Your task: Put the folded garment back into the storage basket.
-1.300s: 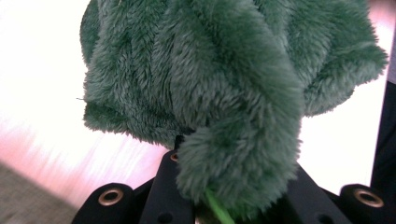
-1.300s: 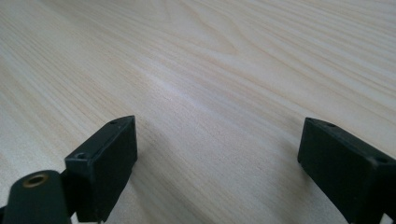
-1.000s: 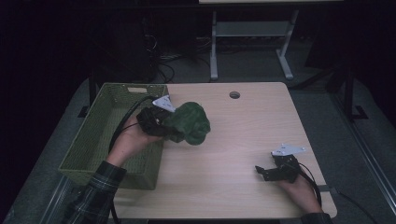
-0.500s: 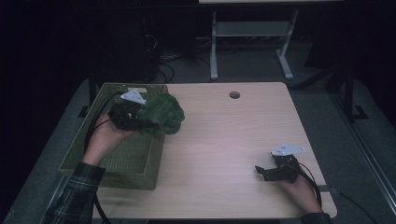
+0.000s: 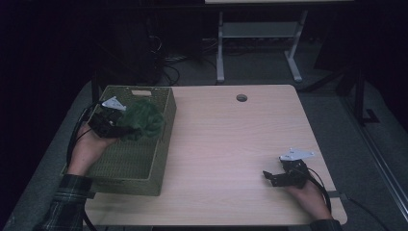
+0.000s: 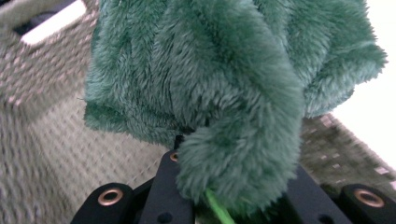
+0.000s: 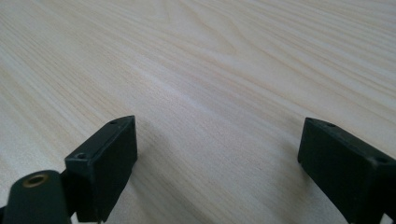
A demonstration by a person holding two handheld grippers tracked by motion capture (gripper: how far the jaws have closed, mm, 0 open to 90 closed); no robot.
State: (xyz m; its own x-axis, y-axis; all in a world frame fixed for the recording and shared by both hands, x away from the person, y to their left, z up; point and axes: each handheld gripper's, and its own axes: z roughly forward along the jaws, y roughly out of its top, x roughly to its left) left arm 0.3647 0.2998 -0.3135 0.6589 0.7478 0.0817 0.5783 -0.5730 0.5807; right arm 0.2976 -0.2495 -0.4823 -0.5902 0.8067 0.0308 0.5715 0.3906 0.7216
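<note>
Pale wood grain runs across the tabletop (image 5: 231, 144), bare between my right gripper (image 5: 270, 177), which rests on its near right corner with jaws standing wide apart on nothing. Left of the wood sits the woven green basket (image 5: 161, 159), hanging partly over the table's left edge. My left gripper (image 5: 115, 129) has its jaws clamped on the furry green plush (image 5: 144, 119), holding it above the basket's far half. Farther off, a round hole (image 5: 241, 97) marks the tabletop, then dark floor and a grey stand (image 5: 255, 33). A second ago the plush hung over bare wood, right of the basket; my right hand has stayed put.
</note>
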